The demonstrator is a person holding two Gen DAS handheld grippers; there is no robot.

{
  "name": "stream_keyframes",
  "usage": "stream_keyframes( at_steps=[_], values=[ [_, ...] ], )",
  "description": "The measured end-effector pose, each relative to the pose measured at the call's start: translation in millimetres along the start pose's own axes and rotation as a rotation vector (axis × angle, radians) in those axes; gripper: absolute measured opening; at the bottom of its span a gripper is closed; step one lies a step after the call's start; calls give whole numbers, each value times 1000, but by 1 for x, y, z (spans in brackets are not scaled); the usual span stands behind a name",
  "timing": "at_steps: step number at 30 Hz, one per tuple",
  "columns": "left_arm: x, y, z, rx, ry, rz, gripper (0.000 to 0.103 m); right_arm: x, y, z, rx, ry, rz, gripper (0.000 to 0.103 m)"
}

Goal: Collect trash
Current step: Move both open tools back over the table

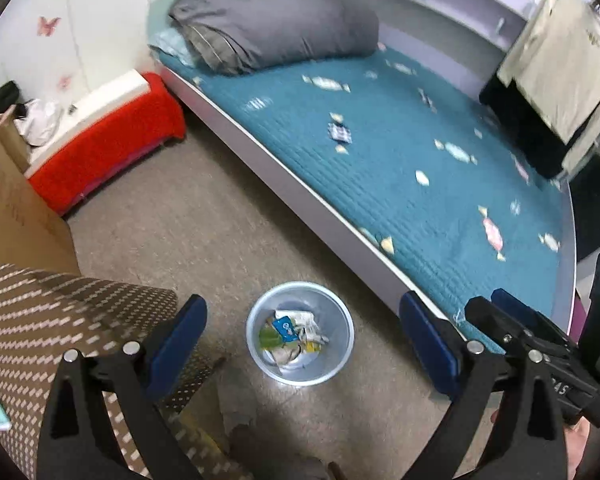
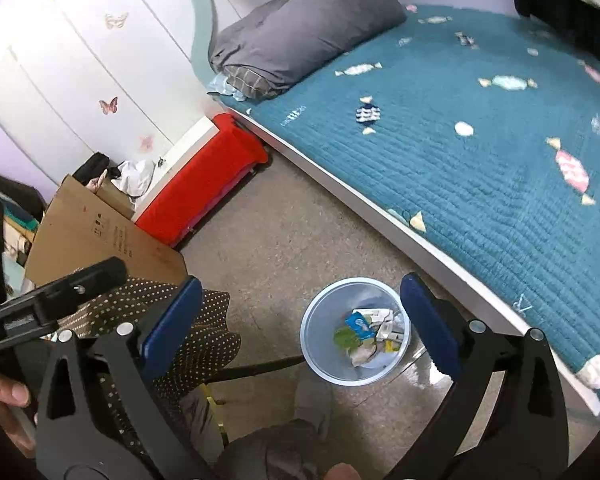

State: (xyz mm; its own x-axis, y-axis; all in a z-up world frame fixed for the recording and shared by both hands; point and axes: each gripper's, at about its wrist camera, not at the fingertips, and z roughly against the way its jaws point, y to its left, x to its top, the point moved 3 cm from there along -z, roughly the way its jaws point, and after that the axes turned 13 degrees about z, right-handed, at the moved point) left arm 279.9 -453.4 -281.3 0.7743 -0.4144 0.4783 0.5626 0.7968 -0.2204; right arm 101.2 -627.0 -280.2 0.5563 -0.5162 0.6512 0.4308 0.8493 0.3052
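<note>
A pale blue waste bin [image 1: 256, 320] stands on the floor beside the bed and holds several wrappers and paper scraps [image 1: 294, 334]. My left gripper [image 1: 304, 340] is open and empty, high above the bin. The bin also shows in the right wrist view [image 2: 314, 332] with the same trash [image 2: 370, 334] inside. My right gripper [image 2: 302, 326] is open and empty above the bin. The right gripper's fingers [image 1: 512, 320] show at the lower right of the left wrist view. The left gripper's body [image 2: 52, 304] shows at the left of the right wrist view.
A bed with a teal candy-print quilt [image 1: 420, 140] and a grey folded duvet [image 1: 276, 28] fills the right. A red-covered bench [image 1: 112, 140], a cardboard box [image 2: 100, 236] and a dotted brown chair cushion [image 1: 60, 328] stand on the left. The floor [image 1: 204, 224] is beige.
</note>
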Motion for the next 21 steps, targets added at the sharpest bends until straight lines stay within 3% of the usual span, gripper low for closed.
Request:
stream_keyframes(
  at_steps=[13, 21],
  values=[
    [-43, 30, 148, 61, -298, 19, 95, 16, 103, 85, 59, -122, 180, 97],
    [-81, 72, 216, 119, -416, 56, 95, 6, 176, 113, 123, -142, 338, 97]
  ],
)
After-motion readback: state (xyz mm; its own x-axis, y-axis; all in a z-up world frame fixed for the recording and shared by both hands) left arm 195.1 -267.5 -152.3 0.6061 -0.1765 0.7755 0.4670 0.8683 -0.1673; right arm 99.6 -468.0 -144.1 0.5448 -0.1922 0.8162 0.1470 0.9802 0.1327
